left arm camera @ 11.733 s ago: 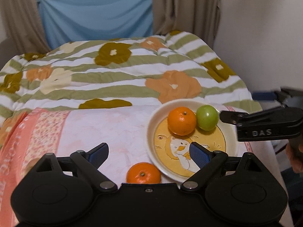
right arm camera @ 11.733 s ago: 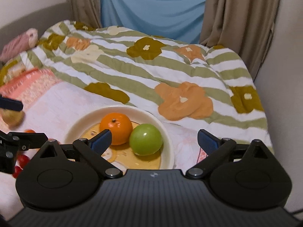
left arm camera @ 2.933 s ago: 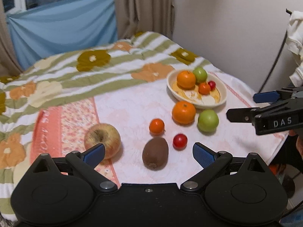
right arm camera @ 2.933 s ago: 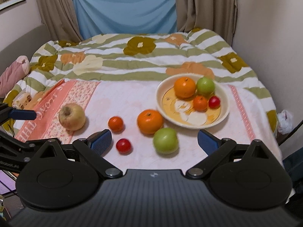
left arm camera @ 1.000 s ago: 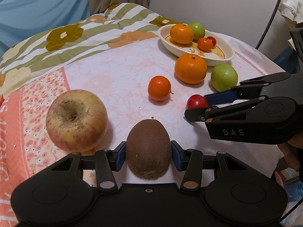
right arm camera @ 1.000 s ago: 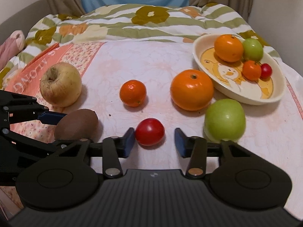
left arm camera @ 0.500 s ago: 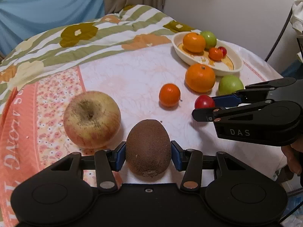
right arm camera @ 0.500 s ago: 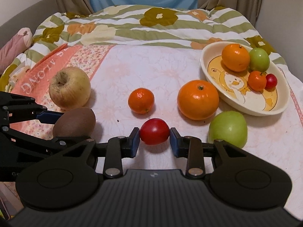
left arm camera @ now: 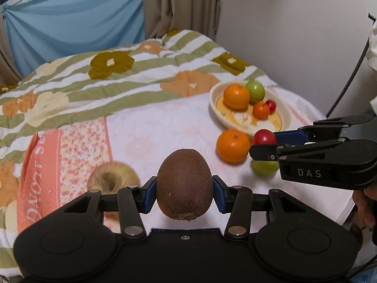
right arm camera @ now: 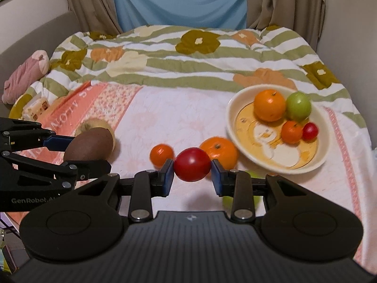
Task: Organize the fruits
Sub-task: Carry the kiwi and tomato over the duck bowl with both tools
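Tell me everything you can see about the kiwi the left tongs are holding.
The kiwi is brown, egg-shaped and fuzzy-skinned, with a dry stem scar at the end nearest the camera. It looks whole and unbruised. The left tongs are shut on it, one blue pad pressing each side, its long axis pointing away along the fingers. It seems lifted off the pink cloth, above and beside the yellowish apple. Nothing but the pads touches it.

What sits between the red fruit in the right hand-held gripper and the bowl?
In the right wrist view, a large orange lies on the cloth between the gripped red fruit and the bowl; beyond the orange, the cloth is bare up to the rim.
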A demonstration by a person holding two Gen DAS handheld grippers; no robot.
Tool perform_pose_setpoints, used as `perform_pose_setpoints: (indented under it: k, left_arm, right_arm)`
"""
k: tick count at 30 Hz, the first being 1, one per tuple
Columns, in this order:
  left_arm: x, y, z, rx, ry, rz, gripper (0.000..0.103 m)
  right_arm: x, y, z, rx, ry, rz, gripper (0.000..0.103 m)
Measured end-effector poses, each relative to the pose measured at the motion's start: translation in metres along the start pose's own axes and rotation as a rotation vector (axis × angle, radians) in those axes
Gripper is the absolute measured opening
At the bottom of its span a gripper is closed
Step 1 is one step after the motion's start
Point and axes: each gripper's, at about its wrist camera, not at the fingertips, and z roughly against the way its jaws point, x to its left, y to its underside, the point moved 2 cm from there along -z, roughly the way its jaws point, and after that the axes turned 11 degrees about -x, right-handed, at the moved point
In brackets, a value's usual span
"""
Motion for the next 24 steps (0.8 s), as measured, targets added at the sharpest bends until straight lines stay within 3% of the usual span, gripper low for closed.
perform_pose_setpoints:
  k: [13, 24]
  left_arm:
    - [-0.071, -0.046, -0.014, -0.063, -0.036, 0.029, 0.053]
    - [-0.121, -0.067, -0.067, -0.061, -0.057, 0.045, 0.053]
  right_arm:
    - [-0.076, -0.032, 0.028, -0.059, -0.037, 0.026, 0.049]
    - [-0.150, -0.038, 0.016, -0.049, -0.053, 0.050, 0.049]
